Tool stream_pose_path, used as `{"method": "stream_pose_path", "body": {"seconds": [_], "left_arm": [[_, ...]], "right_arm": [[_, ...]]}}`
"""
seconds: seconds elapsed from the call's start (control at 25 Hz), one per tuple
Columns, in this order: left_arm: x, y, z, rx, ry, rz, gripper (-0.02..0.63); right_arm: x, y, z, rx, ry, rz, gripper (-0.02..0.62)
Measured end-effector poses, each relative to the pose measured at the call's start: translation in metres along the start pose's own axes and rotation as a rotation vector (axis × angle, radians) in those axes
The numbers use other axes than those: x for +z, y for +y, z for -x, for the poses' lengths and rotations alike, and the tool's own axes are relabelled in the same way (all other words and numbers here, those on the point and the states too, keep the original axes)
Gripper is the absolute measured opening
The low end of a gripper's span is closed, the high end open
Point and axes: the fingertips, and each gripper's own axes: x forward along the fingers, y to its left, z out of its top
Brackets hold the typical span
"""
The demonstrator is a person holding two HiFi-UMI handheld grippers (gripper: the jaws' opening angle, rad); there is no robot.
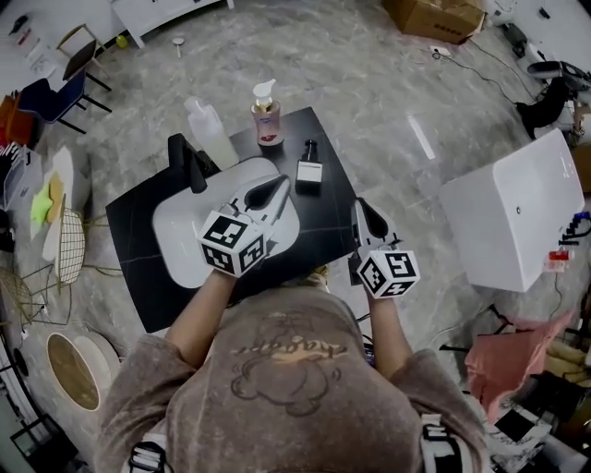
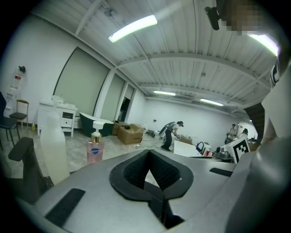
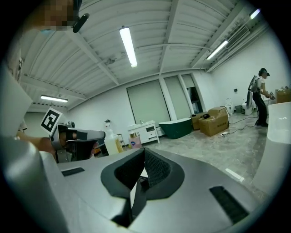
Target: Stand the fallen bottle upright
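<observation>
A black table (image 1: 138, 222) carries a white basin (image 1: 175, 231). Behind the basin stand a tall translucent bottle (image 1: 209, 131) (image 2: 52, 145) (image 3: 110, 142) and a pink pump bottle (image 1: 266, 115) (image 2: 94, 148) (image 3: 134, 142), both upright. A small black-capped bottle (image 1: 309, 169) sits to the right of them and also looks upright. My left gripper (image 1: 282, 182) (image 2: 149, 151) hovers over the basin's right side, shut, with nothing in it. At the table's right edge my right gripper (image 1: 361, 203) (image 3: 144, 150) is shut and empty too.
A black faucet (image 1: 189, 162) rises at the basin's left. To the right of the table a large white unit (image 1: 512, 217) stands on the floor. Chairs (image 1: 65, 88) and clutter lie at the far left, a cardboard box (image 1: 434, 17) at the back.
</observation>
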Motion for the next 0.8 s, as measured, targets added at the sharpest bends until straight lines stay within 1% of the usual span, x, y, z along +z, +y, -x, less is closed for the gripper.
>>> {"method": "stream_pose_path", "body": {"seconds": [0.16, 0.4, 0.52, 0.6, 0.68, 0.8], "left_arm": [[0.001, 0.006, -0.001, 0.01, 0.008, 0.02, 0.018], [0.004, 0.007, 0.0, 0.011, 0.016, 0.01, 0.02], [0.006, 0.01, 0.001, 0.015, 0.013, 0.022, 0.042], [0.007, 0.011, 0.0, 0.015, 0.016, 0.021, 0.072], [0.007, 0.012, -0.003, 0.009, 0.022, 0.034, 0.119], [0.005, 0.017, -0.015, 0.004, 0.046, 0.061, 0.244]], "right_arm": [[0.005, 0.001, -0.016, 0.029, -0.007, -0.004, 0.0], [0.006, 0.003, -0.023, 0.049, -0.003, -0.003, 0.0], [0.007, 0.007, -0.025, 0.059, 0.002, 0.007, 0.0], [0.007, 0.006, -0.025, 0.06, 0.0, 0.008, 0.0], [0.007, 0.006, -0.025, 0.06, -0.001, 0.006, -0.001], [0.005, 0.006, -0.023, 0.064, 0.002, 0.005, -0.001]]}}
